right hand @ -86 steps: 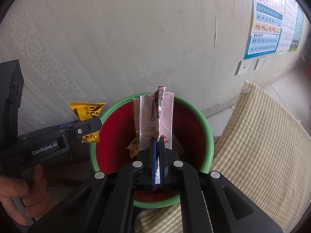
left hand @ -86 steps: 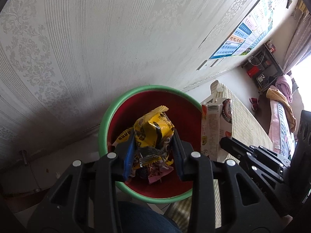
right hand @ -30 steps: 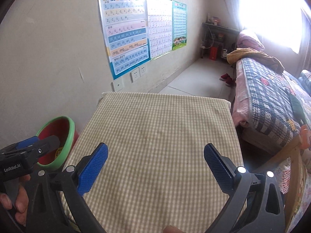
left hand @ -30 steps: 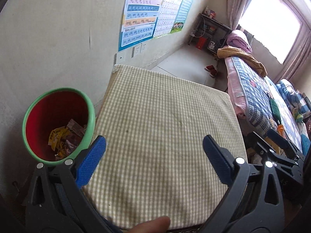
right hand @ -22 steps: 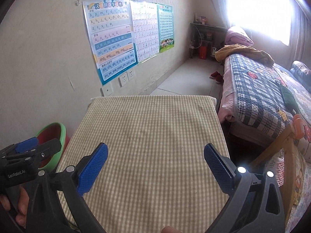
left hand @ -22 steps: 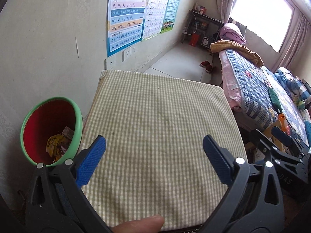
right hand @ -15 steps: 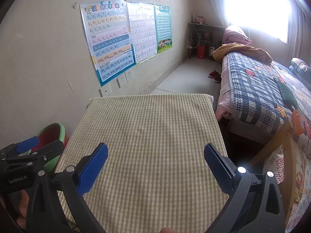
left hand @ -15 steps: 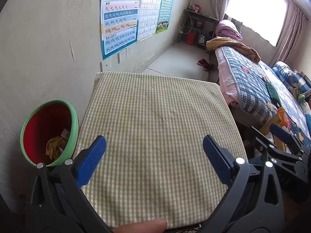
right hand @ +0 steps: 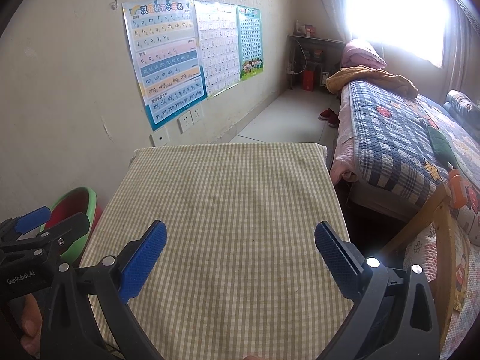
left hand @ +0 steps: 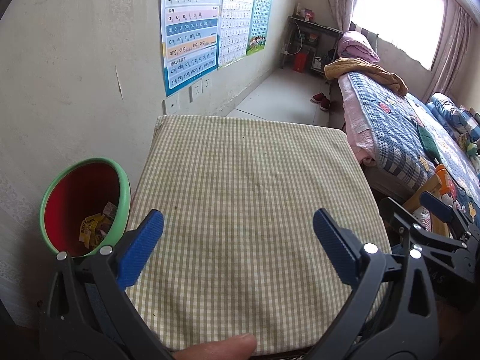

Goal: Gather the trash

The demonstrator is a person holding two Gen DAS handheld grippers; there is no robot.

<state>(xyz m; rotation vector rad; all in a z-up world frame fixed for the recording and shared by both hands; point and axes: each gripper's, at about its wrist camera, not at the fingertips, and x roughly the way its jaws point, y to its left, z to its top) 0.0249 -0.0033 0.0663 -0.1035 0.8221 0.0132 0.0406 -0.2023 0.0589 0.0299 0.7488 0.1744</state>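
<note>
A green-rimmed red bin stands on the floor to the left of the checked tabletop, with yellow wrappers lying at its bottom. My left gripper hovers over the near part of the tabletop, wide open, nothing between its blue pads. The right gripper is likewise wide open and empty above the same cloth. In the right wrist view the bin peeks out at the left, partly behind the left gripper. No trash shows on the cloth.
A wall with posters and sockets runs along the left. A bed with a blue checked quilt lies to the right, with a wooden frame near the table. Red shoes sit on the floor beyond.
Earlier both grippers held wrappers over the bin; now both are open and empty, the wrappers lie in the bin, and both have pulled back over the table, rising a little in the last second.
</note>
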